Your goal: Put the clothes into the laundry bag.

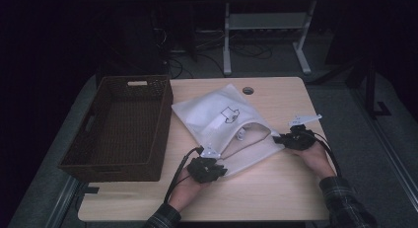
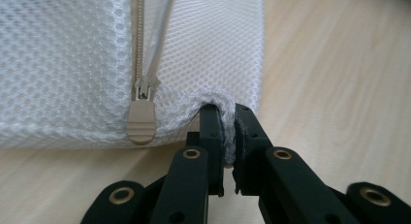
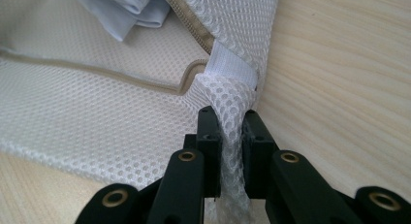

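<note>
2 grippers pinch the same white mesh laundry bag, which lies flat on the wooden table just to the right of the brown wicker basket. The left gripper has its jaws clamped on a fold of mesh at the bag's near corner, just beside the beige zipper pull; judging by that spot, it anchors the end of the zipper so the fabric stays taut. The right gripper squeezes a bunched strip of mesh at the bag's other corner, just below a small white fabric tab where the zipper track ends, and this grip seems meant to keep the mouth spread open. In the high view the left gripper and the right gripper sit well apart, with the bag's opening gaping between them. A pale blue folded garment lies inside the bag. A black outline drawing is printed on the bag's upper face, but no readable lettering or brand can be made out.
</note>
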`<control>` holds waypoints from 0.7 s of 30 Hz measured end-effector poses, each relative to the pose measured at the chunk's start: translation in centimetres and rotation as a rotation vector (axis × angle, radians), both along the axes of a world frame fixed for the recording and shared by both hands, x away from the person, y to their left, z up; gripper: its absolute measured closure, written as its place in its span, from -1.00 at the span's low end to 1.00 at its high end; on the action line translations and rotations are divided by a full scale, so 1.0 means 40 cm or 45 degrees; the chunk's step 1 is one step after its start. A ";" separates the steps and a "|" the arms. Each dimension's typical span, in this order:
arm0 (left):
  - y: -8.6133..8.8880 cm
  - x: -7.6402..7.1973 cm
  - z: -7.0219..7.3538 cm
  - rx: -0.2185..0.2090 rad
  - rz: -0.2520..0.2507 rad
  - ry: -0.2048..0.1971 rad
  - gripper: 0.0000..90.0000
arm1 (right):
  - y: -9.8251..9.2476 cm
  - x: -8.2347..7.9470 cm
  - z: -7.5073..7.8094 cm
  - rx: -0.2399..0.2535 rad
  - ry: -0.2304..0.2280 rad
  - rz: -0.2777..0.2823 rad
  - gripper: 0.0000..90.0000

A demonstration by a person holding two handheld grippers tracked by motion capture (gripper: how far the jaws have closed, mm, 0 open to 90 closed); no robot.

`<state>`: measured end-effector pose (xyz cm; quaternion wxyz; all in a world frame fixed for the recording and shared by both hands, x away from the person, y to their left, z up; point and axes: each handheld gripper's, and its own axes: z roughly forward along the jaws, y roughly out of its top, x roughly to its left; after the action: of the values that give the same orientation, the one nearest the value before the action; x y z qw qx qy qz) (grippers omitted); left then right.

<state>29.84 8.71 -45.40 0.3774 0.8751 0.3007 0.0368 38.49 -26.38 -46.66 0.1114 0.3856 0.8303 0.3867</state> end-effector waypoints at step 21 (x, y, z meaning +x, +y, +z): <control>0.073 0.035 0.008 0.048 0.128 -0.014 0.72 | 0.012 -0.150 0.043 -0.087 0.061 -0.022 0.79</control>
<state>31.23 11.61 -45.09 0.3602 0.8656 0.3416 0.0663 32.49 -25.91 -44.95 0.1077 0.3979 0.8421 0.3478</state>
